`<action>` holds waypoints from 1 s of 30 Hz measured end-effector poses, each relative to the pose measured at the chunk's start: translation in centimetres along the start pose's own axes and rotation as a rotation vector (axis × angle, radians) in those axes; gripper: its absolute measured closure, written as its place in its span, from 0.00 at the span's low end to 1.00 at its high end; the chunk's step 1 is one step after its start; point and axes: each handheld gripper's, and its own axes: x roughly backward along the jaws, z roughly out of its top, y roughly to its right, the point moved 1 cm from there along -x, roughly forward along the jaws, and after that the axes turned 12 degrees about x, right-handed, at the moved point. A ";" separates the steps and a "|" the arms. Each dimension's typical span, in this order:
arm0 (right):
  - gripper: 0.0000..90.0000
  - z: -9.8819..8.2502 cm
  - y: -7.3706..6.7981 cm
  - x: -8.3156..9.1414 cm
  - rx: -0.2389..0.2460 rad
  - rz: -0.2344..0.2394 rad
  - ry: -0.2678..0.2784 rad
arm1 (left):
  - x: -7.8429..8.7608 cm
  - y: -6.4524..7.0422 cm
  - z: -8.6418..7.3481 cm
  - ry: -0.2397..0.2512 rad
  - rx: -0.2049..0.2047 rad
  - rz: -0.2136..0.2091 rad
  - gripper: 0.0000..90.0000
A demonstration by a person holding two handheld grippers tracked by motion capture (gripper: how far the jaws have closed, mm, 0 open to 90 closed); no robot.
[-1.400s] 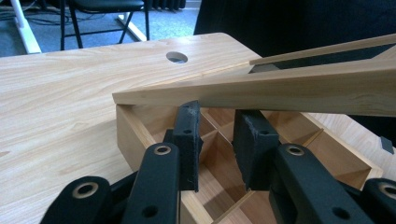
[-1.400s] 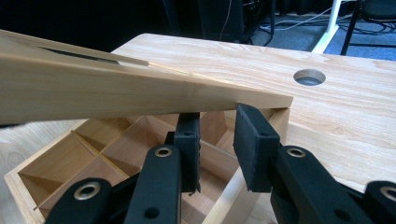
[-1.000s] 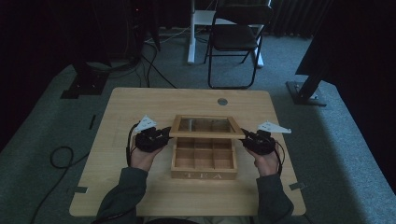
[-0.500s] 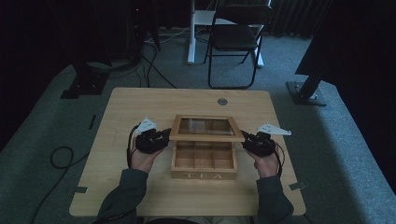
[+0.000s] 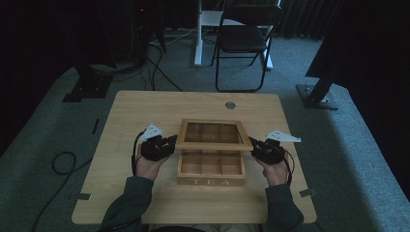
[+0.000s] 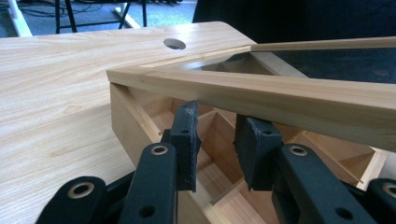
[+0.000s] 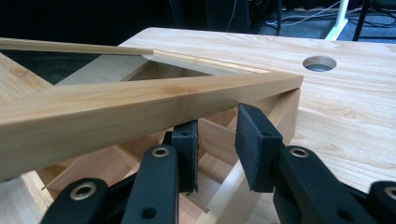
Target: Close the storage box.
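A wooden box marked TEA (image 5: 211,181) stands on the table, its compartments showing. Its glass-paned lid (image 5: 213,144) is hinged at the back and tilted partly up. My left gripper (image 5: 167,144) sits at the lid's front left corner and my right gripper (image 5: 256,145) at its front right corner. In the left gripper view the jaws stand open (image 6: 218,116) just under the lid's front rail (image 6: 261,95), above the box wall (image 6: 126,116). The right gripper (image 7: 217,119) is likewise open beneath the rail (image 7: 140,102). Nothing sits between either pair of jaws.
The table (image 5: 145,111) has a round cable hole (image 5: 230,105) behind the box. A folding chair (image 5: 244,38) and stand bases sit on the floor beyond. A cable loop (image 5: 63,162) lies on the floor at the left.
The lid's front edge has shifted a little toward the person. Both grippers have stayed at its front corners.
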 end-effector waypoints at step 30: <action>0.77 -1.1 -0.5 0.0 0.021 0.013 -0.012 | -0.4 0.1 -1.3 -0.011 0.007 -0.016 0.78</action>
